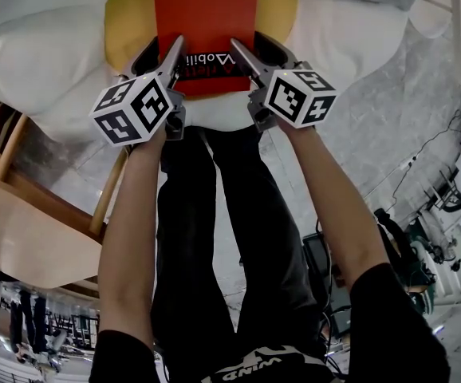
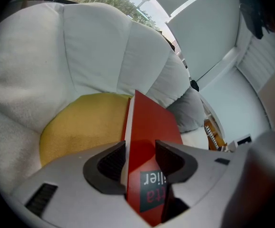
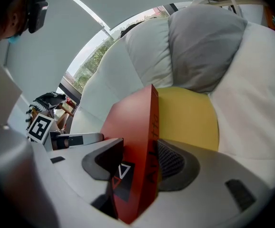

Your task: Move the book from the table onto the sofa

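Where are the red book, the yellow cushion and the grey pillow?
red book (image 1: pixel 206 14), head view, middle of its cover.
yellow cushion (image 2: pixel 80 127), left gripper view, its bare top.
grey pillow (image 3: pixel 204 51), right gripper view, its middle.

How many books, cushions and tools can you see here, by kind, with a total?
Books: 1, the red book, gripped by both tools.
Cushions: 2, the yellow cushion and the grey cushion.
Tools: 2, the left tool and the right tool.
Total: 5

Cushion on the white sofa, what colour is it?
The cushion is mustard yellow, clearest in the left gripper view.
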The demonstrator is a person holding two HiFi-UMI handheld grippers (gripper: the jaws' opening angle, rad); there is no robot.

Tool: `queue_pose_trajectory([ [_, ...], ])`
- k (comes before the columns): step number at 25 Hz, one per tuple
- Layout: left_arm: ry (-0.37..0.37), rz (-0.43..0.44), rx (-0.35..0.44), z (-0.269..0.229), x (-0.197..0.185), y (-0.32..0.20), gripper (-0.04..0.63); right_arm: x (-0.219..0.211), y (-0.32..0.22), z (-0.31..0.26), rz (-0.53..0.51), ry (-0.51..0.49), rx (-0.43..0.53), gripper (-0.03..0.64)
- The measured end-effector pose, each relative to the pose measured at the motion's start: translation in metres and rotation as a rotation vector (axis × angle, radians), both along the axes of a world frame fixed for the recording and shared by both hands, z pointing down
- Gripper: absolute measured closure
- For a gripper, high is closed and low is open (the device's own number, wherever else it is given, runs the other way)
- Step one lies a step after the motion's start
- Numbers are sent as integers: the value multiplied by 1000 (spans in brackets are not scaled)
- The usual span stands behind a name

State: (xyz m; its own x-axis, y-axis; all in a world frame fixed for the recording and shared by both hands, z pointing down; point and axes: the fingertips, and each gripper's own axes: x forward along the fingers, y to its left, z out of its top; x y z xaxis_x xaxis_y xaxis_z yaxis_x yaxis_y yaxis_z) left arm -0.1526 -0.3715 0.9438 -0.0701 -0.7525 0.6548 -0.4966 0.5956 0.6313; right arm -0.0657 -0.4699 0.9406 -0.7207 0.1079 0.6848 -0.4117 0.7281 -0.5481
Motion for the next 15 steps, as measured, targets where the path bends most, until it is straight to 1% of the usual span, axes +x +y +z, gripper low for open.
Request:
queue_pose_trajectory([
  [7, -12, -2, 4, 1, 3, -1, 391, 2, -1, 0, -13, -1, -5, 400],
  [11, -54, 33, -33, -3, -3, 4, 396, 1, -3, -2, 16, 7, -16, 414],
  [13, -69, 33, -38, -9, -8, 5, 396, 2, -10, -7, 27, 11, -4, 425],
  [15, -78, 31, -37, -17, -12, 7, 399, 4, -15, -16, 20, 16, 28, 440],
])
